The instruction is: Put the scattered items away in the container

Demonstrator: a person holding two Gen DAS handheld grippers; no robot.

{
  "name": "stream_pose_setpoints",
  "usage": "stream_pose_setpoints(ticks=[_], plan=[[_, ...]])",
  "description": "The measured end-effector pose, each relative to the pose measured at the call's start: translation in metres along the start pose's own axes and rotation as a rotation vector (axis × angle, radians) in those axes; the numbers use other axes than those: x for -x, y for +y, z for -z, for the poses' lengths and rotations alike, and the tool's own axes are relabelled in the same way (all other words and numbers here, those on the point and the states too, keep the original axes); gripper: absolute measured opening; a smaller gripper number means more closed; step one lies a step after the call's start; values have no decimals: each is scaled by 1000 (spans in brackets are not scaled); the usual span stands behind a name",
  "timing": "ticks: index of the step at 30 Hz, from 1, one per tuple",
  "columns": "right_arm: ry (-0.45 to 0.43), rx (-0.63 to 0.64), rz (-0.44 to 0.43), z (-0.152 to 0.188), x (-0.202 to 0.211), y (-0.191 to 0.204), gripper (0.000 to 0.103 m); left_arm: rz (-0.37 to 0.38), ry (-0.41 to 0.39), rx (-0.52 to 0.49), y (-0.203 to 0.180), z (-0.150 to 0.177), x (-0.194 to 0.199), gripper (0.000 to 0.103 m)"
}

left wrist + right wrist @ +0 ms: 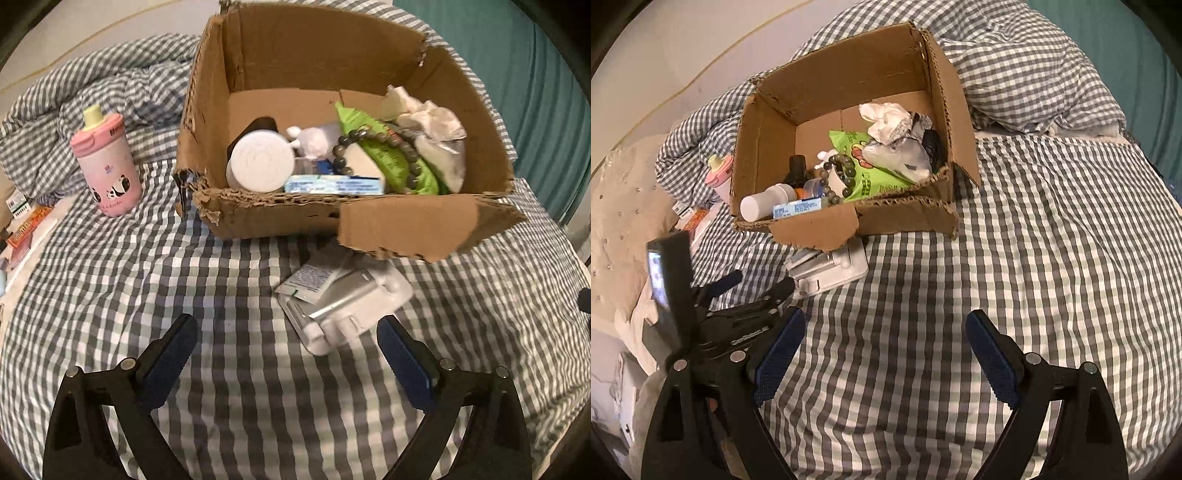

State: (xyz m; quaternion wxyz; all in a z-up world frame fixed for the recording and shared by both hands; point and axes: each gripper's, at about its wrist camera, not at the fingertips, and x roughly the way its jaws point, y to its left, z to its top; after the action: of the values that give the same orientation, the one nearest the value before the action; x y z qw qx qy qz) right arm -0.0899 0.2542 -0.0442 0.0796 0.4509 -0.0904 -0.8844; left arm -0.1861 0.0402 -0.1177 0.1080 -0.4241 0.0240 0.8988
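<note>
A torn cardboard box (424, 225) (905, 218) stands on the checked bedsheet and holds a white jar, a bead bracelet, a green packet and tissues. A white plastic package with a paper sachet on it (343, 299) (831, 271) lies on the sheet just in front of the box. My left gripper (286, 332) is open and empty, its right finger close beside the package. My right gripper (886, 332) is open and empty above bare sheet, to the right of the package. The left gripper also shows in the right wrist view (753, 286).
A pink sippy cup (107, 166) (718, 173) stands on the sheet left of the box. A crumpled checked duvet (92, 92) lies behind it. Small boxes and papers (27, 221) lie at the bed's left edge. A checked pillow (1034, 74) lies right of the box.
</note>
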Motion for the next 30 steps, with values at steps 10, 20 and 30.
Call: stream_pose_setpoints(ticks=[10,20,30], plan=[[30,1,13,-9,-28,-3,89,99,42,44,12,-12,-34,60],[64,-19,4,-6,-44,-7,89,220,64,58,7,-17,-47,57],[48,-19,5,-8,-35,-7,89,217,88,-1,-5,7,-15,36]])
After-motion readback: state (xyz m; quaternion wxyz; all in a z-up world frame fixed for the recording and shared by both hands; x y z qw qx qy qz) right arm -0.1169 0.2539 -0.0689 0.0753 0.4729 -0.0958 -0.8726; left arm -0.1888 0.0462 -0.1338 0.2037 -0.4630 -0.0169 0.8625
